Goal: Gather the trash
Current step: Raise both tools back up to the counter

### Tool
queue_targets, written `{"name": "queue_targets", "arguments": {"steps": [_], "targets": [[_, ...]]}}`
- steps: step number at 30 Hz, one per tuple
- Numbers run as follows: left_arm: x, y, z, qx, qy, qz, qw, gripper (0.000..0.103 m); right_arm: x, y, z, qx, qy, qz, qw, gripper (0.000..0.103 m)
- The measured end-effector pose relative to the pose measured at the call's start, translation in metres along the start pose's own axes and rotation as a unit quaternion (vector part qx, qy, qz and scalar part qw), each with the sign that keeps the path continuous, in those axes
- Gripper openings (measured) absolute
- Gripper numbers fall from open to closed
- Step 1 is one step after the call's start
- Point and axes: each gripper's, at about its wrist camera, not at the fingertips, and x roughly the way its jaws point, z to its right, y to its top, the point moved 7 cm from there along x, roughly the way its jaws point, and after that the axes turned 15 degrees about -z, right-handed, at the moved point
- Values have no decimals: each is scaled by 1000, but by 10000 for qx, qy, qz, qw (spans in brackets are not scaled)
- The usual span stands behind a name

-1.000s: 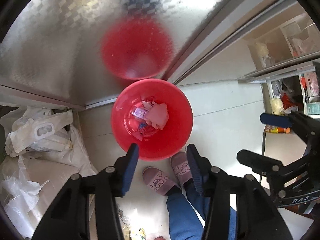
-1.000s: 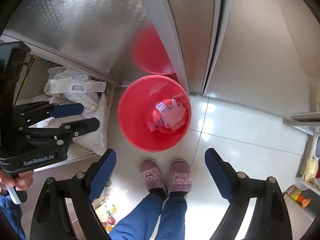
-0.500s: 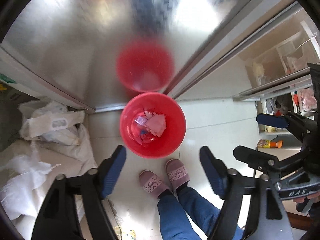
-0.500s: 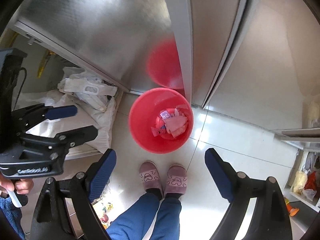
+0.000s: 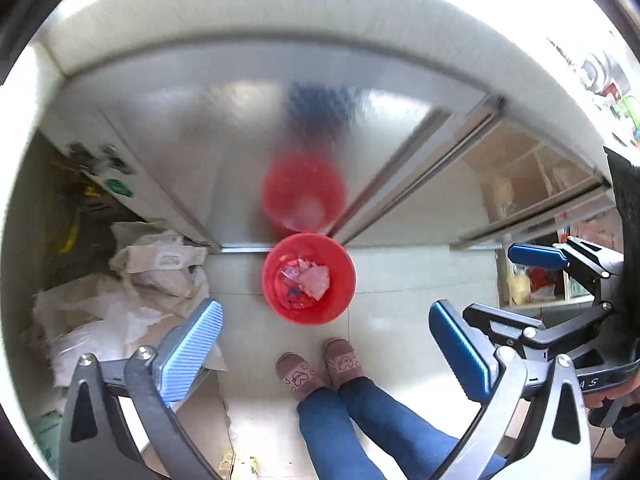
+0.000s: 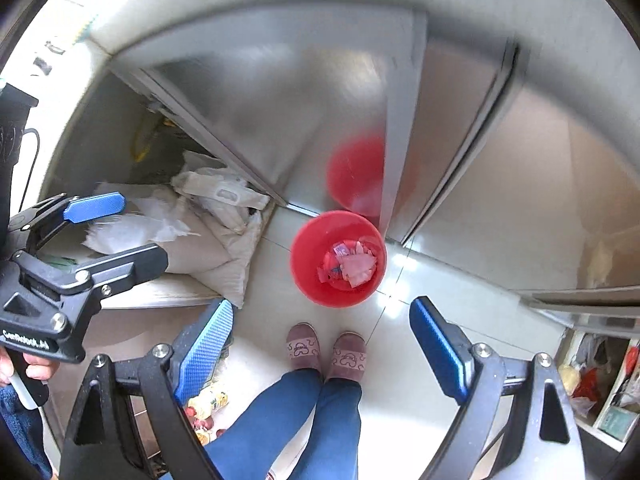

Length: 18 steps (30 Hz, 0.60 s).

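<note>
Both grippers hang high above the red bin (image 5: pixel 308 278), which sits on the tiled floor against the steel cabinet (image 5: pixel 248 128), crumpled wrappers (image 5: pixel 306 276) inside. The left gripper (image 5: pixel 325 350) has just been opening and gapes wide, nothing between its pads; the right gripper (image 6: pixel 322 346) is wide and empty too. Best to look for remaining litter before going back down.

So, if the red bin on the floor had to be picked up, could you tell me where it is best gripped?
Grip the red bin by its rim, coming straight down from above. It stands upright with its mouth open, so one finger can go inside the wall and one outside. Choose the rim's near side, by the slippers: the far side sits against the metal cabinet.
</note>
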Motion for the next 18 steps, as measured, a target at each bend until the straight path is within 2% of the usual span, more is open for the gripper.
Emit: {"name": "queue_targets", "arguments": {"steps": [5,8,12,18], "targets": [[-46,-15,9,-31,169,82,9998,103,-52,-1,-18,-291,-201,180,9992,89],[-74,-22,12,5,233,128,9996,103,-83,-2,-26,-413,-177,351,9984,89],[-121,-22,15,39,465,394,9981,103,-120,-2,-37,-639,-112,592,9961,89],[-173,-17,9,-184,638,676,9955,103,-162,5,-55,-933,-113,899,9915,90]]}}
